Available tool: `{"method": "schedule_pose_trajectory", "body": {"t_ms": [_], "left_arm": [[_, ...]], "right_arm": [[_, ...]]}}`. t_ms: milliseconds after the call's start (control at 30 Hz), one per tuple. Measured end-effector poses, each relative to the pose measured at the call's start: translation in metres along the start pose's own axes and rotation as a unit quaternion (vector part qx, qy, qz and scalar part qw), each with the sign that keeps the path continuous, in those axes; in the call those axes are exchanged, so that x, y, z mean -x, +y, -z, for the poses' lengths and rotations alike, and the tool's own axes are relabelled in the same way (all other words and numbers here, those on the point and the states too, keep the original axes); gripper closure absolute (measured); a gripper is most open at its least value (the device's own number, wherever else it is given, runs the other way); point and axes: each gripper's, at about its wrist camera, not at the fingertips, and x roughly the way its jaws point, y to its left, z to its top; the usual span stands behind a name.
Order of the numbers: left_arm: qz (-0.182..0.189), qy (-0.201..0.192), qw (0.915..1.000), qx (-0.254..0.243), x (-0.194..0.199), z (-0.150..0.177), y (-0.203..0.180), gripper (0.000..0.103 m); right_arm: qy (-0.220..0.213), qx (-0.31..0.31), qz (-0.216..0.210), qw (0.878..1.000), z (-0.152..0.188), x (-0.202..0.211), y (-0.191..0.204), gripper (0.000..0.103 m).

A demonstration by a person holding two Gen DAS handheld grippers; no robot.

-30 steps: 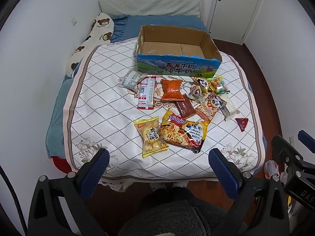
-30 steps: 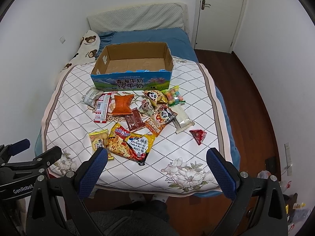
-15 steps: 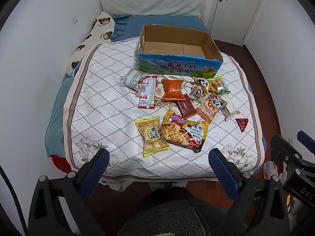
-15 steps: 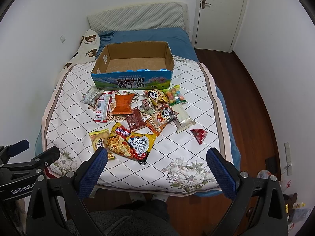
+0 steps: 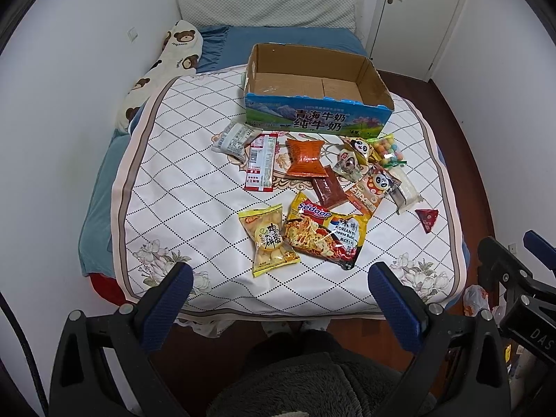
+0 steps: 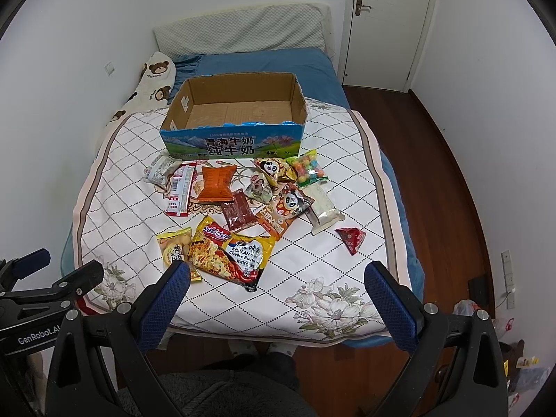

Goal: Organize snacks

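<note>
While both the left gripper [image 5: 278,285] and right gripper [image 6: 278,283] hover wide open and empty, the Sedaap noodle packet [image 5: 325,234] lies nearest on the quilt [image 5: 180,187], light, crinkly and probably best pinched by an edge seam.

Bear-print pillow [image 5: 180,47] beside blue sheet [image 5: 285,36], grey pillow [image 6: 243,33] at bedhead, white door [image 6: 389,24] beyond.

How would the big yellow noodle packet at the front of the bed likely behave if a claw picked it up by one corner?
The noodle packet looks puffy and crinkled, so it is probably light for its size. Its glossy wrapper may slip in a pinch. The block inside is likely brittle, so a corner grip could let it swing and crack. It lies flat on the bedspread, so it should not roll.
</note>
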Motion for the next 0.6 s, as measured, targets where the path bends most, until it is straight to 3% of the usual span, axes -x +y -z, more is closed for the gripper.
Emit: {"method": "schedule_pose_trajectory", "body": {"t_ms": [600], "left_arm": [[-0.008,-0.005,0.9999,0.011,-0.007,-0.006,0.006,0.0]], "right_arm": [[0.014,-0.003,-0.008,1.0,-0.001,-0.018,-0.001,0.001]]}}
